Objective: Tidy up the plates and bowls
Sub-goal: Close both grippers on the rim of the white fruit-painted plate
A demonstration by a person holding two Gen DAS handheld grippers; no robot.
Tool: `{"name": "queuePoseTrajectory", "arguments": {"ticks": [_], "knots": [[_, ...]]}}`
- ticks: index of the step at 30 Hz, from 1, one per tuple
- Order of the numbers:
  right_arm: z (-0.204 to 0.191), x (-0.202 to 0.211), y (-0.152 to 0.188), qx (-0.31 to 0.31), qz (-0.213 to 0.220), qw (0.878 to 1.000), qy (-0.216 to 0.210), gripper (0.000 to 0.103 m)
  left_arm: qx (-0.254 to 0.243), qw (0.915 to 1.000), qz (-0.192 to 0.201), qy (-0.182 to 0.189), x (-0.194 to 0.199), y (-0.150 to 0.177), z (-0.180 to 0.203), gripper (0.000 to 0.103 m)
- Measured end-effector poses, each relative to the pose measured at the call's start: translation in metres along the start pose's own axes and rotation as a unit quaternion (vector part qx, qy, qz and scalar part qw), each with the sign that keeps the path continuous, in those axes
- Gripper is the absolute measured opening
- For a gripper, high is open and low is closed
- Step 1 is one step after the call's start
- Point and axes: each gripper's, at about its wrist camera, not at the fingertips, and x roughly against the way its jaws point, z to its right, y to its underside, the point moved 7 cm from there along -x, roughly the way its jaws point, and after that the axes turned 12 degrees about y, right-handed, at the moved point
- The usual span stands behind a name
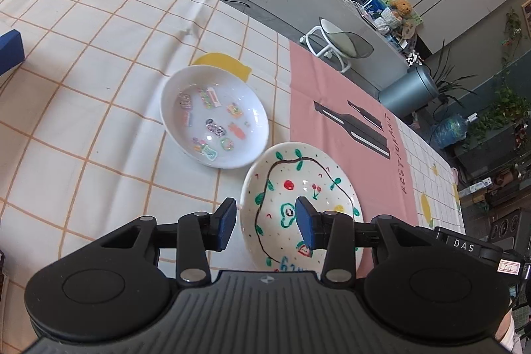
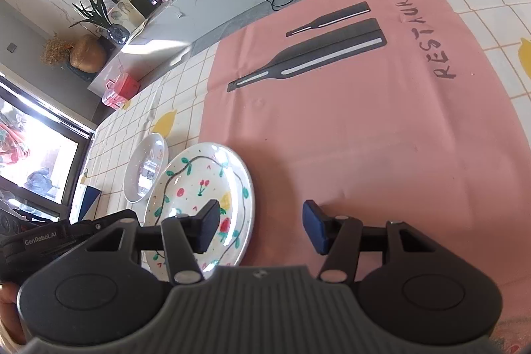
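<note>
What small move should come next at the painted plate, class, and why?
Probably ease the left claw down over the near-left rim of the white ceramic plate painted with fruit and close. Its open pads straddle that rim without pressing it, and the right claw straddles the opposite rim, open too.

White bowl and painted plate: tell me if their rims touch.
Cannot tell. In the left wrist view the white bowl and painted plate meet at their near rims with no visible gap, but one may simply overlap the other; the right wrist view overlaps them too.
</note>
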Motion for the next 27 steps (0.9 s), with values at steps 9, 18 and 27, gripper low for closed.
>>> {"name": "queuePoseTrajectory", "arguments": {"ticks": [9, 18, 27], "knots": [[-0.005, -0.006, 0.005, 0.008, 0.004, 0.999, -0.035, 0.039, 0.038, 0.9986, 0.031, 0.019, -0.003, 0.006, -0.019, 0.037], [0.011, -0.018, 0.013, -0.078, -0.02, 0.992, -0.099, 0.014, 0.039, 0.9986, 0.037, -0.004, -0.008, 0.01, -0.017, 0.009], [0.011, -0.006, 0.014, -0.09, -0.021, 0.992, -0.085, 0.004, 0.036, 0.9985, 0.04, -0.01, -0.004, 0.016, -0.007, 0.008]]}}
